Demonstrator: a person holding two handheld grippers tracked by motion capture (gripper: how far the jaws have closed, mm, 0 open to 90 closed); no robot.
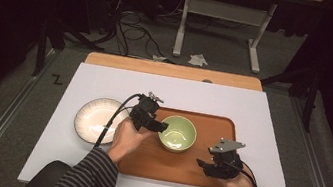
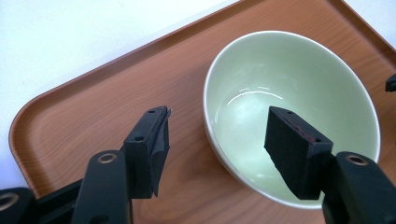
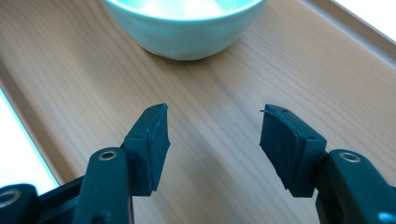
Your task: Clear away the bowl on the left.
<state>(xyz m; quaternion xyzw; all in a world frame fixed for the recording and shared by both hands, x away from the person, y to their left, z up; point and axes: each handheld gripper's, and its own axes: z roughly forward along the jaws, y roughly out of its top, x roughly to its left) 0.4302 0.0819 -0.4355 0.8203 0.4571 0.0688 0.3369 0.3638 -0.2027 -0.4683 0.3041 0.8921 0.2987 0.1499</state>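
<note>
Pale green glossy bowl point(image 1: 177, 133) upright, empty, on wooden tray point(image 1: 192, 171); left gripper point(image 2: 217, 128) spread, straddling bowl rim; right gripper point(image 3: 214, 128) spread, empty, near bowl.

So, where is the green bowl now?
In the high view the green bowl sits on the wooden tray, centre-left, with the left hand-held gripper open astride its left rim.

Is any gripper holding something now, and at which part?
Nothing is held. The left gripper is open, its jaws on either side of the green bowl's rim, not closed. The right gripper is open above the tray.
</note>
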